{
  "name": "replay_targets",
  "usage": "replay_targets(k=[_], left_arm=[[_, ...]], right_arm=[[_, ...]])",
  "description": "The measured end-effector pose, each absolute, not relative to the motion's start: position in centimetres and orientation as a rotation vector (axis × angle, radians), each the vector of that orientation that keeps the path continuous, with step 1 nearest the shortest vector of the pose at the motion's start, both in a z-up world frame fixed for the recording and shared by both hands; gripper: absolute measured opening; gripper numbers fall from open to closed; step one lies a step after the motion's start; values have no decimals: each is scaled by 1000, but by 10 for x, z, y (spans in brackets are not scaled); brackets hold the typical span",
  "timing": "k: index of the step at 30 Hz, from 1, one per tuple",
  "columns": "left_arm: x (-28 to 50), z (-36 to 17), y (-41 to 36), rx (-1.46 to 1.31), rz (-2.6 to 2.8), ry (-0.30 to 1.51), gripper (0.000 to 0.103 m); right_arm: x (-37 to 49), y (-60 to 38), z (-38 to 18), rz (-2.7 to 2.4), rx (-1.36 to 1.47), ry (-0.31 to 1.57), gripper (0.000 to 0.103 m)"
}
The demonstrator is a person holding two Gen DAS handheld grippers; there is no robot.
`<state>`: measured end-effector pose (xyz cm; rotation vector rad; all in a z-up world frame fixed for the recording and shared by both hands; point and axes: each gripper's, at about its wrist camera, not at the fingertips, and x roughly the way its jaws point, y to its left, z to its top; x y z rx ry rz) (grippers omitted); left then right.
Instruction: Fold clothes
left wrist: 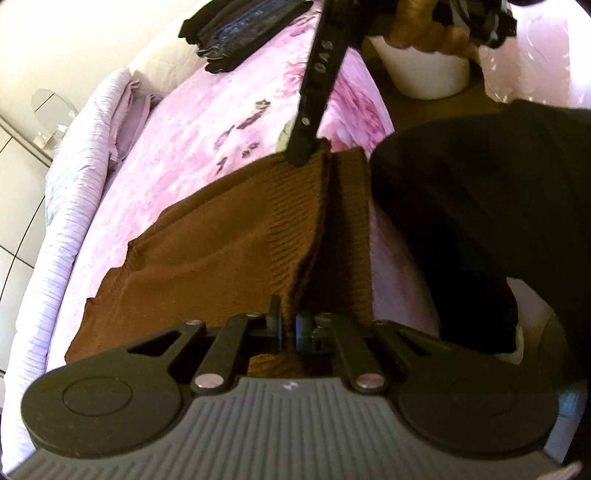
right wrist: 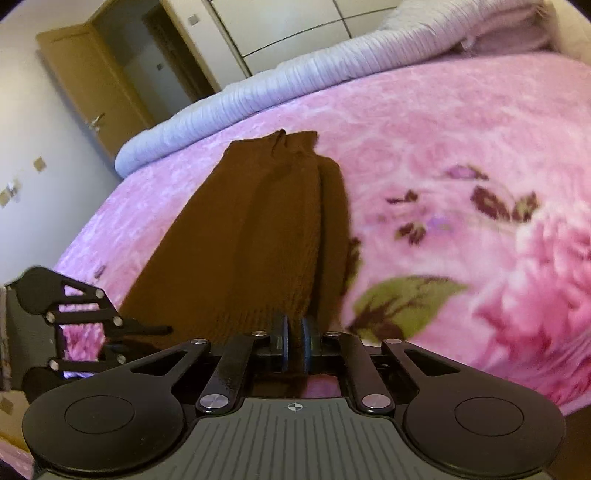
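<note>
A brown knitted garment (left wrist: 207, 251) lies on the pink floral bedspread (left wrist: 192, 140). My left gripper (left wrist: 289, 328) is shut on its near ribbed edge. My right gripper (left wrist: 303, 157) reaches in from above in the left wrist view and is shut on the far end of the same ribbed edge. In the right wrist view my right gripper (right wrist: 294, 345) is shut on the brown garment (right wrist: 251, 236), which stretches away across the bedspread (right wrist: 443, 147). The left gripper (right wrist: 122, 338) shows at the left of that view, holding the same edge.
A stack of folded dark clothes (left wrist: 236, 33) sits at the far side of the bed. A white tub (left wrist: 424, 70) stands on the floor beyond the bed corner. A dark garment or sleeve (left wrist: 480, 206) fills the right. A rolled pale quilt (right wrist: 332, 66) lines the bed's far edge.
</note>
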<state>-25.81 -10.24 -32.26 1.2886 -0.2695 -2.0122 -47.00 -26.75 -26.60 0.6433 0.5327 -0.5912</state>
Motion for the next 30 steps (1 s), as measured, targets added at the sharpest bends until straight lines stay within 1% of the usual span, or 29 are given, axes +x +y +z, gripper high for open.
replay_targets(k=[6,12,14,15,16,17,18,21,24,27,29,30], left_arm=[[-259,-323,-99,1280,-2054,-263,3],[-264,-337,-106,1298,-2057,-231,4],[-267,-335,-110,1307,-2058,-221,6],[-265,-332,-110,1307,-2068,-212,9],[-264,-327,-110,1298,-2087,-192,15],[-263,-323,-109,1290,-2107,-171,18],[-259,-319,-109,1277,-2134,-139,19],[-242,-305,-103,1203,-2202,-42,20],[-221,-288,-102,1099,-2237,41,20],[-200,-275,-111,1010,-2200,78,24],[-187,-271,-121,987,-2128,76,26],[-180,-273,-129,985,-2080,77,26]], right_arm=[[-479,-256,-275,-598,682,547,5],[-490,-253,-293,-629,748,550,5],[-490,-254,-291,-623,742,549,5],[-489,-255,-289,-617,737,551,5],[-489,-257,-286,-613,727,559,5],[-487,-259,-284,-610,715,565,6],[-483,-264,-281,-613,697,560,7],[-471,-279,-271,-622,643,545,9],[-460,-294,-261,-632,589,530,13],[-448,-309,-251,-640,535,515,21],[-439,-320,-246,-644,500,505,33],[-428,-331,-247,-635,491,505,35]])
